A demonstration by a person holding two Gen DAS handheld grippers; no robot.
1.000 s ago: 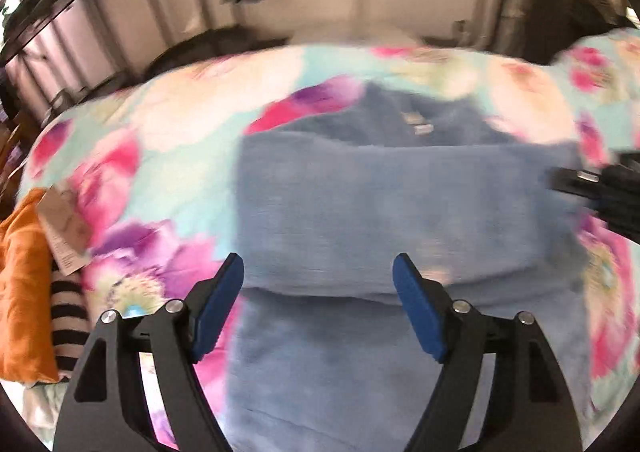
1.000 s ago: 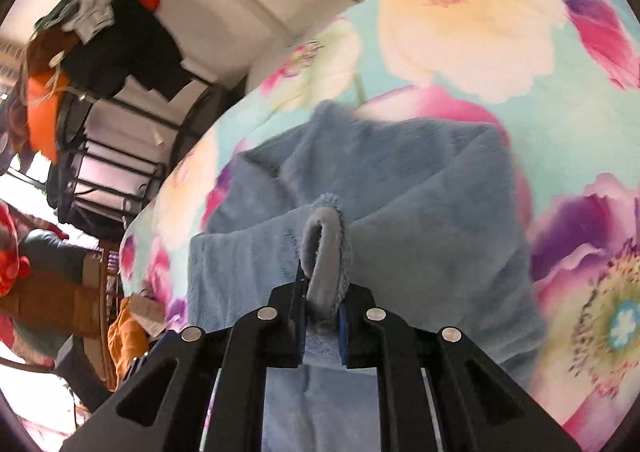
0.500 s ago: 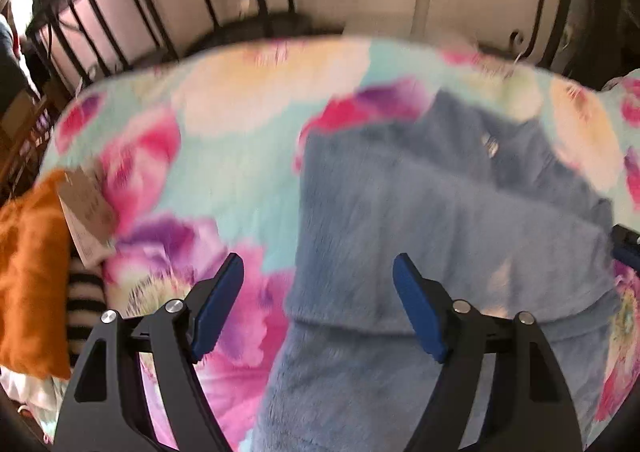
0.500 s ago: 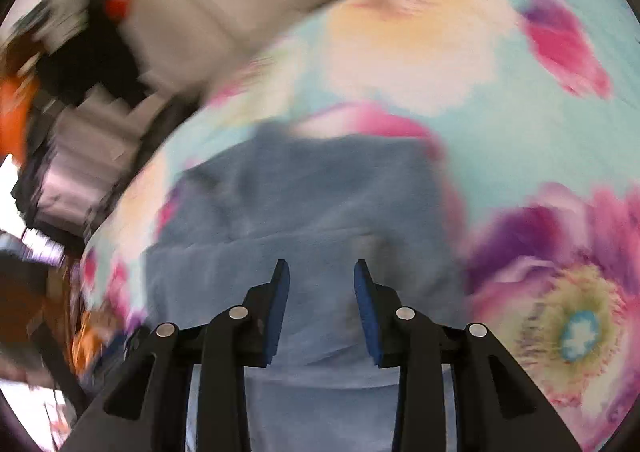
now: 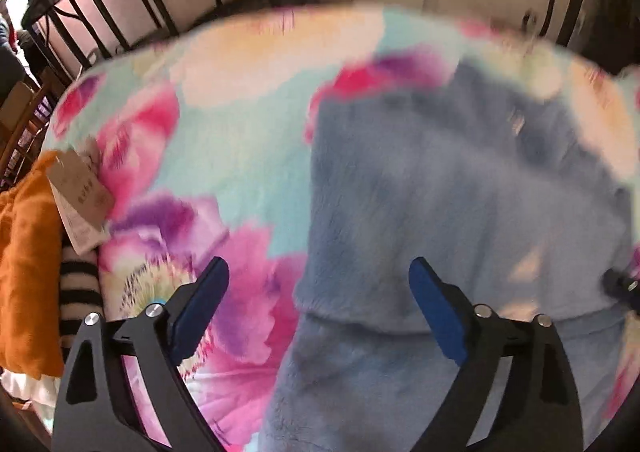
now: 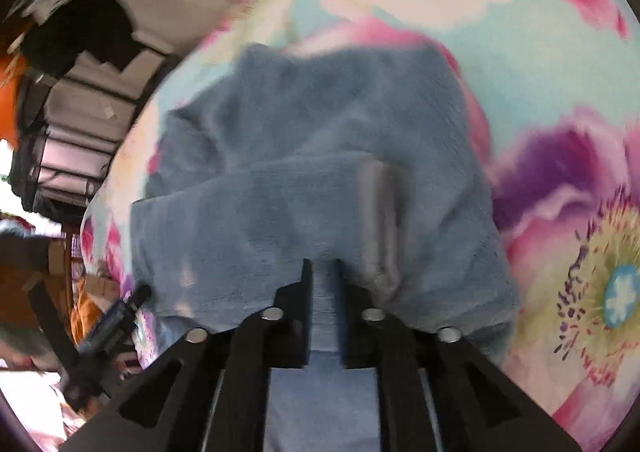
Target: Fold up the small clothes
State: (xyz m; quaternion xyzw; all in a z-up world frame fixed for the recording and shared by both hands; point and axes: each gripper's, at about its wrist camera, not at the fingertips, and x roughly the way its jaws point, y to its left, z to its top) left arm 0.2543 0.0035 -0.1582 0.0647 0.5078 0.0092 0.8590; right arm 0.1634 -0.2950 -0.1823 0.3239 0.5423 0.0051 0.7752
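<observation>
Now, spread out on the flowery blanket point(image 5: 240, 152): fluffy blue top point(image 5: 460, 192), folded over once, soft folded edge lying near both grippers. Left gripper point(image 5: 318, 268) hanging over the top's left side, fingers wide apart, just been opening more, only air between them. Right gripper point(image 6: 322, 268) low at the folded edge, fingers nearly together with a thin gap, just been closing, no cloth pinched as far as can be told. Off to the left, orange cloth point(image 5: 28, 272), stripy cloth point(image 5: 78, 288) and a paper tag point(image 5: 78, 188) at the blanket's side.
</observation>
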